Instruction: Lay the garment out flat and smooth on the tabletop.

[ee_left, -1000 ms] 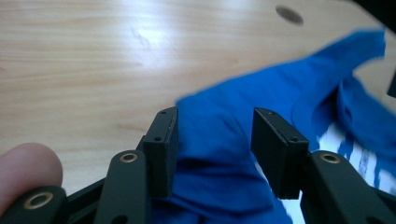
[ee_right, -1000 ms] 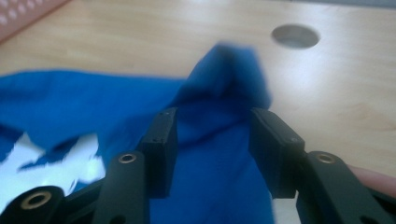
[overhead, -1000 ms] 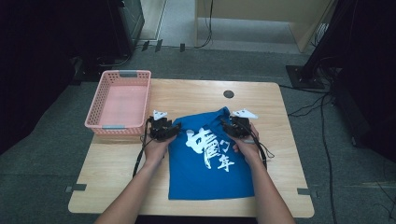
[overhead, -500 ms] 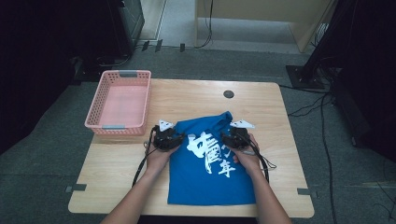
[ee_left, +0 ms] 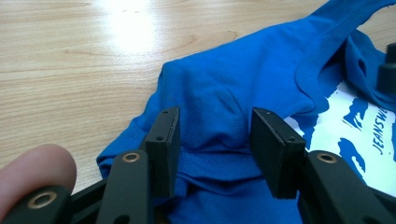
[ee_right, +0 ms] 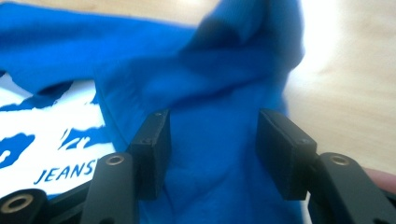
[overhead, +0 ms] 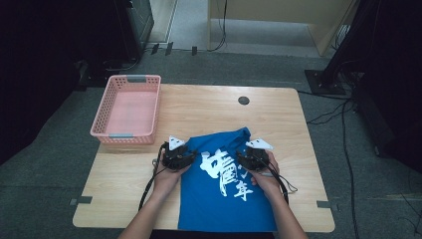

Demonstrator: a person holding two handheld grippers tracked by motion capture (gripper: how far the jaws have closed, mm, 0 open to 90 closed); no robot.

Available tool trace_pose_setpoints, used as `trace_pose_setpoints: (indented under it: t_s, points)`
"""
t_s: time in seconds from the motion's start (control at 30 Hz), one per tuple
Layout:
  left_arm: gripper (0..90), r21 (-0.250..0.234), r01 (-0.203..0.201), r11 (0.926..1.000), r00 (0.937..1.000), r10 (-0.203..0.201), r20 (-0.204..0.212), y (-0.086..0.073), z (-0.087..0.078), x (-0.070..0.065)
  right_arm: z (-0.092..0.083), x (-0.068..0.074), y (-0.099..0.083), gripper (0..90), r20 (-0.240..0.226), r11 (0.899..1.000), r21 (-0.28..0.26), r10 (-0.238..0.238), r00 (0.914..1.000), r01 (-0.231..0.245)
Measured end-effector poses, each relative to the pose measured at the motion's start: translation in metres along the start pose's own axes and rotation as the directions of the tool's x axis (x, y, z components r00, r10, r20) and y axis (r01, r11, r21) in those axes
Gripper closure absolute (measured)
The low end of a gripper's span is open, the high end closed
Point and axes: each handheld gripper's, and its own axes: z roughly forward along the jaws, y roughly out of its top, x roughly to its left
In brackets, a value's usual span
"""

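A blue T-shirt with white lettering lies flat on the wooden table, its lower hem at the near edge. My left gripper rests on the shirt's upper left corner. In the left gripper view its jaws stand apart over a fold of blue cloth, having closed a little, and the pads do not press it. My right gripper sits on the upper right corner. Its jaws have just been opening, with loose blue fabric between them.
An empty pink plastic basket stands at the table's back left. A round cable hole is in the tabletop behind the shirt. Black cables trail from both grippers along the person's forearms. Bare wood lies beyond the shirt.
Both hands have drawn back toward the near edge of the table, and the shirt has slid the same way with them. The right jaws stand wider apart.
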Motion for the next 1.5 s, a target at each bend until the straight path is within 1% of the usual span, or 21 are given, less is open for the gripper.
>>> trace_pose_setpoints:
  t_s: [0.07,0.13,0.17,0.3,0.33,0.4,0.47,0.5,0.57,0.67,0.7,0.77,0.9,0.93,0.97,1.0,1.03,1.13,1.3,1.37,1.5]
  points:
    - [55.1,0.001,0.006,1.0,1.0,-0.006,-0.002,0.0,0.0,0.001,-0.007,0.004,0.005,48.6,0.001,0.999,-0.048,0.005,1.0,-0.005]
    - [55.3,0.001,0.002,1.0,1.0,-0.002,-0.007,0.0,0.0,0.0,-0.013,0.012,0.011,49.0,-0.05,0.995,-0.09,0.035,0.9981,-0.04]
    - [55.3,0.001,0.001,1.0,1.0,-0.001,-0.008,0.0,0.001,0.0,-0.013,0.017,0.013,49.0,-0.065,0.995,-0.093,0.021,0.9976,-0.027]
    - [55.3,0.001,0.0,1.0,1.0,0.0,-0.009,0.0,0.001,0.0,0.003,0.041,0.015,47.5,-0.059,0.998,-0.019,-0.066,0.996,0.065]
    - [55.2,0.0,0.0,1.0,1.0,0.0,-0.008,0.0,0.001,0.0,0.007,0.044,0.015,50.7,-0.051,0.997,-0.004,-0.077,0.9957,0.077]
    - [55.3,0.001,-0.001,1.0,1.0,0.001,-0.008,0.001,0.001,0.0,0.012,0.044,0.015,69.0,-0.025,0.995,0.007,-0.099,0.9948,0.099]
    - [55.3,0.001,0.0,1.0,1.0,0.0,-0.007,0.001,0.001,0.0,0.013,0.037,0.016,83.7,-0.01,0.998,0.009,-0.069,0.9976,0.069]
    - [55.2,0.001,-0.001,1.0,1.0,0.001,-0.006,0.0,0.0,0.0,0.011,0.032,0.018,86.4,-0.01,0.999,0.007,-0.034,0.9994,0.034]
    - [55.2,0.0,0.0,1.0,1.0,0.0,-0.008,0.0,0.0,0.0,0.003,0.016,0.022,88.4,-0.013,1.0,-0.019,0.023,0.9997,-0.023]
    - [55.2,0.0,-0.001,1.0,1.0,0.001,-0.009,0.001,0.0,0.0,-0.008,-0.018,0.026,88.9,0.05,0.994,-0.051,0.103,0.9934,-0.101]
    - [55.2,0.001,-0.002,1.0,1.0,0.002,-0.009,0.001,0.0,0.001,-0.009,-0.031,0.026,88.8,0.075,0.99,-0.051,0.139,0.9874,-0.135]
    - [55.2,0.001,0.0,1.0,1.0,0.0,-0.006,0.001,0.001,0.001,-0.011,-0.059,0.024,88.5,0.14,0.976,-0.049,0.219,0.9656,-0.214]
    - [55.2,-0.003,0.01,1.0,0.9999,-0.01,-0.004,0.001,0.001,0.002,-0.013,-0.106,0.014,77.6,0.259,0.931,-0.045,0.36,0.8961,-0.361]
    - [55.1,-0.003,0.009,1.0,0.9999,-0.009,-0.005,0.002,0.001,0.002,-0.015,-0.113,0.012,74.5,0.271,0.922,-0.056,0.383,0.8831,-0.383]
    - [55.0,-0.003,0.009,1.0,0.9999,-0.009,-0.006,0.002,0.001,0.002,-0.019,-0.117,0.011,71.9,0.262,0.914,-0.07,0.403,0.877,-0.399]
    - [55.0,-0.003,0.009,1.0,0.9999,-0.009,-0.006,0.002,0.002,0.002,-0.021,-0.117,0.012,70.3,0.253,0.914,-0.079,0.405,0.8787,-0.398]
    - [55.0,-0.002,0.007,1.0,1.0,-0.007,-0.006,0.002,0.001,0.001,-0.023,-0.113,0.013,67.7,0.242,0.918,-0.084,0.396,0.8859,-0.387]
    - [54.8,-0.002,0.002,1.0,1.0,-0.002,-0.007,0.002,0.002,0.001,-0.024,-0.094,0.018,61.9,0.208,0.945,-0.089,0.326,0.9222,-0.314]
    - [54.4,-0.002,0.001,1.0,1.0,-0.001,-0.006,0.001,0.001,0.001,-0.017,-0.057,0.018,53.0,0.141,0.972,-0.083,0.228,0.9634,-0.218]
    - [54.1,-0.002,0.001,1.0,1.0,-0.001,-0.005,0.001,0.001,0.001,-0.013,-0.047,0.016,52.6,0.128,0.982,-0.069,0.183,0.9747,-0.175]
    - [54.0,-0.004,0.013,0.9999,0.9999,-0.013,0.001,0.002,0.001,0.002,-0.007,-0.039,0.016,55.6,0.092,0.985,-0.064,0.164,0.9822,-0.158]
